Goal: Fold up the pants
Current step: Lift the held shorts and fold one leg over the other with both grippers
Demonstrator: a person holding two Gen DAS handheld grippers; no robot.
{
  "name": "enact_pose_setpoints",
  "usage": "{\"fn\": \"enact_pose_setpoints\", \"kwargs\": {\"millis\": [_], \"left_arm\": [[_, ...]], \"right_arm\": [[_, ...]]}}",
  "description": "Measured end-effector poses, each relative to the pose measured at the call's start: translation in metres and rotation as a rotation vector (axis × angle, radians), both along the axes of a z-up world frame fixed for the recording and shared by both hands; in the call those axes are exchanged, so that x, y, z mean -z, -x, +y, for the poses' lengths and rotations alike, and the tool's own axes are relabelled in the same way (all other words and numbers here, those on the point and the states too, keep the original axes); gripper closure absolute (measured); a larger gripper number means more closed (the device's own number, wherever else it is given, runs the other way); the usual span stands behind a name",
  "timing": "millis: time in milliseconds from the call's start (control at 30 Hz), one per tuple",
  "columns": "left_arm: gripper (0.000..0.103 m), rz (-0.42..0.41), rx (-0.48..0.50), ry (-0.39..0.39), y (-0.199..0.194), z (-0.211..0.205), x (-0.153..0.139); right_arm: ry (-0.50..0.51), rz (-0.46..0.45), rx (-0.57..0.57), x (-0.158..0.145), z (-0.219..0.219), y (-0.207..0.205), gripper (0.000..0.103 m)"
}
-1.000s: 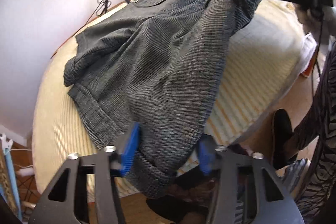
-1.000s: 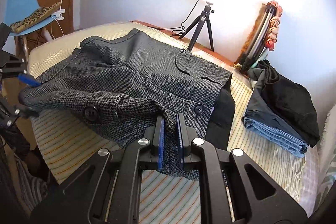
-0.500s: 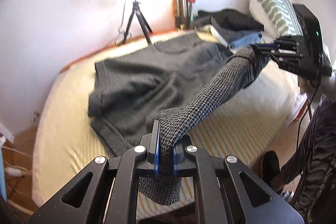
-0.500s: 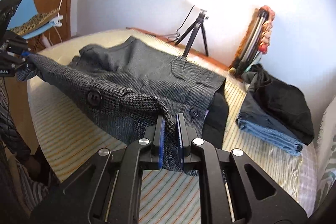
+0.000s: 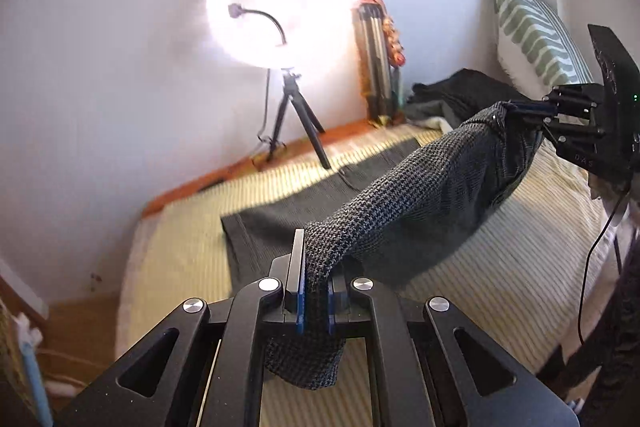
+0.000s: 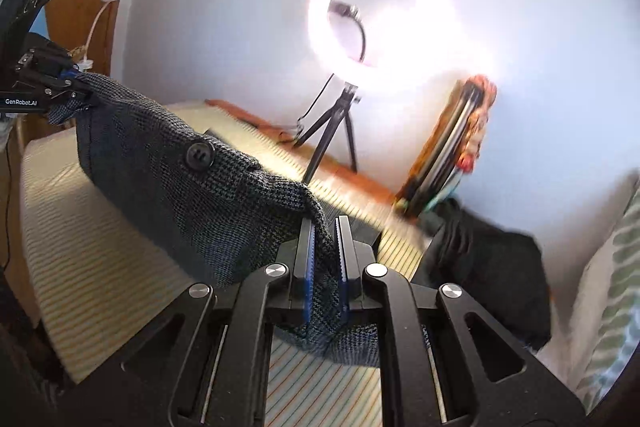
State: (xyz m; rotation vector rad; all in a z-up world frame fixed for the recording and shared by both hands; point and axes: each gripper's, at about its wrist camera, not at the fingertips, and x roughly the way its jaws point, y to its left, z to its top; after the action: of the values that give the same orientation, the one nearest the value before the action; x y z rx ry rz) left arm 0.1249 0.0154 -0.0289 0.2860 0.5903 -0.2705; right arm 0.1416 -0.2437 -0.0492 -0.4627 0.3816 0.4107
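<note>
Grey pants [image 5: 420, 195] now hang lifted between both clamped claws, previously draped.

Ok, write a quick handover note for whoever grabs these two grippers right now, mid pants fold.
Left hand-held gripper: shut on one end of the grey checked pants.
Right hand-held gripper: shut on the other end, near the buttoned part.
Pants: stretched between both grippers, raised above the striped bed; the rest trails down onto the bed.
Done: both ends gripped and lifted.
Left: no fold visible yet; lay them flat, fold, and perhaps stack by the folded dark clothes near the pillow.
</note>
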Motion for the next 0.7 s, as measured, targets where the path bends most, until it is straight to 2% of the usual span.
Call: {"fn": "enact_pose_setpoints", "kwargs": {"millis": [167,367,500,700], "left_arm": [[0.097,-0.003,-0.013,0.004,-0.035,0.006,-0.006],[0.097,0.023,-0.027,-0.018,-0.074,0.008,0.003],[0.097,0.051,-0.036,-0.033,-0.103,0.009,0.016],[0.097,0.154,-0.064,-0.045,-0.152,0.017,0.056]], "right_arm": [[0.031,-0.011,0.009,-0.011,0.01,-0.036,0.093],[0.069,0.026,0.026,-0.003,0.022,-0.081,0.094],[0.099,0.073,0.037,0.01,0.029,-0.118,0.094],[0.091,0.223,0.031,0.043,0.038,-0.18,0.094]]}}
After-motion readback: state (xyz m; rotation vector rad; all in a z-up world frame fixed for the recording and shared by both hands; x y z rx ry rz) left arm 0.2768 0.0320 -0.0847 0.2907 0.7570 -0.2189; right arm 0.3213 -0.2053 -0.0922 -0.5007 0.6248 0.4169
